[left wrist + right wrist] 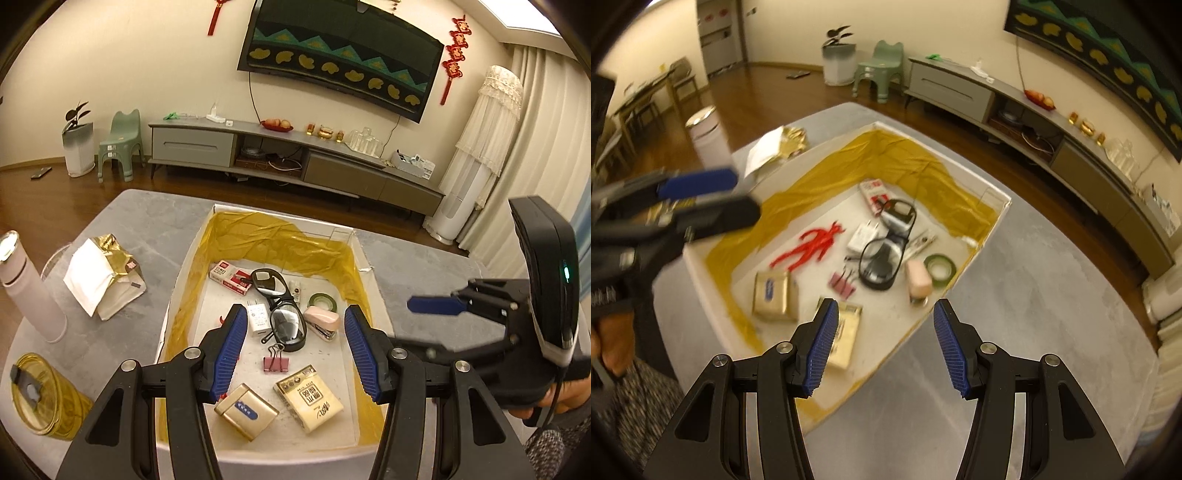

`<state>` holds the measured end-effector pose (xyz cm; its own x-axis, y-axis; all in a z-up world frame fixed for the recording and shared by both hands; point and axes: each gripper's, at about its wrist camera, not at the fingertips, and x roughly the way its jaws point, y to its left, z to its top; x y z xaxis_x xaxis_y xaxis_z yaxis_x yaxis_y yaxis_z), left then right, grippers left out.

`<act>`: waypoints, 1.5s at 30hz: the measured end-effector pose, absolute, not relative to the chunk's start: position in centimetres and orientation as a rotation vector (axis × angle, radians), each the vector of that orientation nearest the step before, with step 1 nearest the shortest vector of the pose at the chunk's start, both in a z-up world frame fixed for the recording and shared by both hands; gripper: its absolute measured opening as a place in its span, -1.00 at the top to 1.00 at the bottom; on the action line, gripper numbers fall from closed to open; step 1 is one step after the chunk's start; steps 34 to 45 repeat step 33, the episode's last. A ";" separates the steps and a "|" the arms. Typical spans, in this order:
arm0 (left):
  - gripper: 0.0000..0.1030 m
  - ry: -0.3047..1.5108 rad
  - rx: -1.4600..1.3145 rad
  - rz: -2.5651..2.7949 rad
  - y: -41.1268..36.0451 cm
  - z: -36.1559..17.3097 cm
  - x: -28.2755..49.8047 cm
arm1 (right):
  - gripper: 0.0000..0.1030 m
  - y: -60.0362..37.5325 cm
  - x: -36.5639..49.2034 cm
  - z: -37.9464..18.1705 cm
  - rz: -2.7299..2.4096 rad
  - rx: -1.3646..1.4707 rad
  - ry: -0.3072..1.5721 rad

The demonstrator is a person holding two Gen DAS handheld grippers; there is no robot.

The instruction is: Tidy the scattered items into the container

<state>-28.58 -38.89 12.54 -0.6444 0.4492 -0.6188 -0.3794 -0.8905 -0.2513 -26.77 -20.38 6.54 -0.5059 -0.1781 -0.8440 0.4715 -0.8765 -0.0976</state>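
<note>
Left tool (pixel 295 350): we found its blue pads spread wide and holding nothing, poised over the near half of the container (pixel 173 295).
Right tool (pixel 884 345): we found it likewise spread and empty, above the container's near corner and the bare counter (pixel 1015 314).
Contents: glasses (pixel 280 306), stapler (pixel 322 322), tape roll (pixel 323 301), charger (pixel 258 317), binder clip (pixel 275 362), two gold boxes and a red figure (pixel 809 247) already lay inside.
Remaining item: we judged the torn gold-and-white packet (pixel 103 278) the only loose candidate; it lay on the counter just outside the container's left wall.
Deciding relation: the packet lay left and ahead of the left tool, well apart from the right.
Nearer hand: left, in our judgement.
</note>
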 end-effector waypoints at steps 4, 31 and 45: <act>-0.09 -0.118 -0.955 2.510 -39.4 13.2 -26.6 | -0.11 -21.1 -23.9 5.4 -2.387 1.342 0.597; -0.12 -0.058 -0.808 2.477 -40.9 15.9 -18.1 | -0.11 -22.8 -19.8 7.3 -2.437 1.357 0.741; -0.12 -0.050 -0.811 2.470 -40.6 15.8 -18.0 | -0.11 -22.8 -19.7 7.5 -2.438 1.355 0.750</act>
